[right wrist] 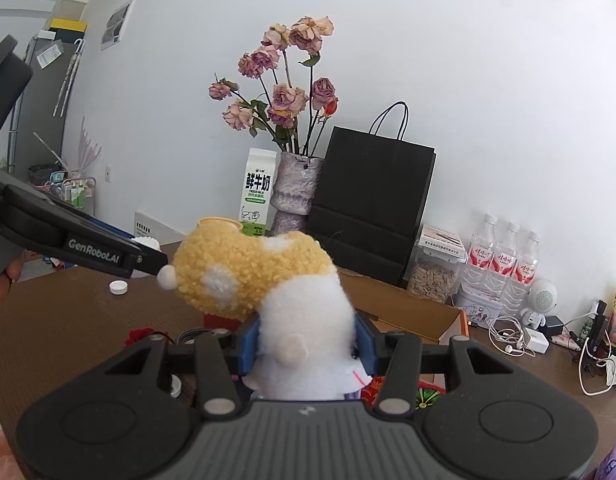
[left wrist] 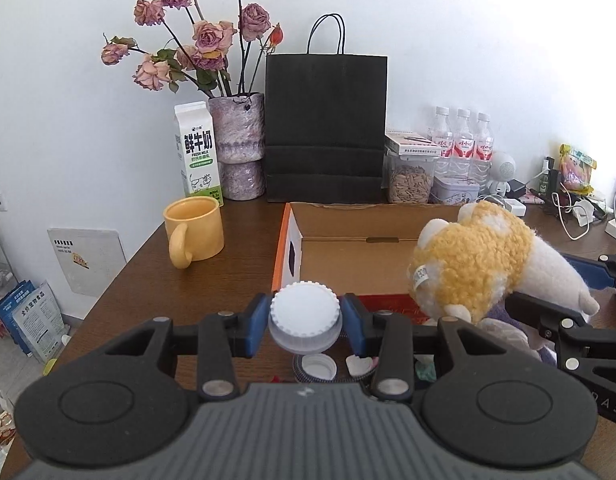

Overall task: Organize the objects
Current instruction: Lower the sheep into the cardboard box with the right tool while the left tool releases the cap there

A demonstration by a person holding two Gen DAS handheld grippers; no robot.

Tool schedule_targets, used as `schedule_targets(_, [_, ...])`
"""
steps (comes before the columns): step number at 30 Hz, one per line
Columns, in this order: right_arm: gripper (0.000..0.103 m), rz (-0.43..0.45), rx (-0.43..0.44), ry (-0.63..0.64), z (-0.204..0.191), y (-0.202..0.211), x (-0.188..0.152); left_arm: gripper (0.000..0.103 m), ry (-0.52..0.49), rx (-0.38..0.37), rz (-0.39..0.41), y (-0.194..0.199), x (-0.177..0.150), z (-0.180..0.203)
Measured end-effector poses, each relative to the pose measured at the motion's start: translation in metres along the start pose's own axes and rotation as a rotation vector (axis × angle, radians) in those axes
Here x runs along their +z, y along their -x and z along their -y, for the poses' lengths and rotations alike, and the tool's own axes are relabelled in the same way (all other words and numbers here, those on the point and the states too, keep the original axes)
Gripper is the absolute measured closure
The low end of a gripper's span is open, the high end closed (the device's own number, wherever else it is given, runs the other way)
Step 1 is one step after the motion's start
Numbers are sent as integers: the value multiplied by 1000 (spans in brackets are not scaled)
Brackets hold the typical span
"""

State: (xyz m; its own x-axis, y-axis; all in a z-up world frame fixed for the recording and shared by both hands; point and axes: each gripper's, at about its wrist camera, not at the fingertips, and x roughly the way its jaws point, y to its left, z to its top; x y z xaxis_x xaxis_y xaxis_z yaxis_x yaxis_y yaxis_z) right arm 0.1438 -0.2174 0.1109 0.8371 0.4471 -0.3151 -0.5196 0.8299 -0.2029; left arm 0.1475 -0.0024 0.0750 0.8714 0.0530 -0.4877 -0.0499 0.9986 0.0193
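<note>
My left gripper (left wrist: 306,316) is shut on a white ribbed-cap bottle (left wrist: 305,312), held above the table just in front of an open cardboard box (left wrist: 348,256). My right gripper (right wrist: 306,344) is shut on the white body of a yellow and white plush toy (right wrist: 268,284), held above the box's near right side. The plush toy also shows at the right of the left wrist view (left wrist: 480,264). The left gripper shows at the left of the right wrist view (right wrist: 156,258), close to the toy's head.
A yellow mug (left wrist: 194,230), milk carton (left wrist: 196,152), vase of dried roses (left wrist: 238,148) and black paper bag (left wrist: 326,128) stand behind the box. Water bottles (left wrist: 462,140), a seed jar (left wrist: 410,178) and cables (right wrist: 516,336) sit at the right. Small caps (left wrist: 318,366) and red items lie below the grippers.
</note>
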Motion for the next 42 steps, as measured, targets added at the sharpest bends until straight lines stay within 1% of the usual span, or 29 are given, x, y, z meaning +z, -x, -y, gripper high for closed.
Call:
schedule_targets(10, [56,10,-29,12,39,-54,13,62,0,-18,-5,-61,29,14])
schedule_targets(19, [56,-12,-37,16,75,-111,11,62,3,-27,-17,-124,50,25])
schedule_targets(26, [55,-55,-37,14,99,-158,9,62,11,-25,-46,-176,58,30])
schedule_targets(30, [55,-92,-32,5,106,-179,3,62,10,-16,-71,-197,56,30])
schedule_targets(33, [54,-111,-34,-6,107,-188,-3,61,19,-15,-79,-206,54,28])
schedule_targets(34, [53,-118,-33,-6,107,-190,-5,59,21,-15,-79,-208,54,28])
schedule_targets(35, [52,-129,-30,-5,108,-193,-7,48,24,-15,-82,-209,54,27])
schedule_targets(36, [52,-137,-31,-7,108,-195,-9,40,29,-14,-83,-211,54,26])
schedule_targets(37, [50,-143,-33,-6,107,-196,-10,17,31,-13,-80,-211,53,26])
schedule_targets(38, [44,-151,-39,-3,107,-197,-11,4,30,-10,-73,-211,53,26])
schedule_targets(39, [31,-152,-45,-2,106,-198,-11,0,27,-4,-66,-210,52,26])
schedule_targets(40, [21,-148,-48,-2,106,-197,-11,0,24,-1,-60,-209,52,27])
schedule_targets(41, [8,-142,-50,-1,106,-197,-11,0,22,-3,-62,-209,52,27])
schedule_targets(42, [6,-138,-50,-2,106,-196,-11,0,22,-6,-66,-209,53,27])
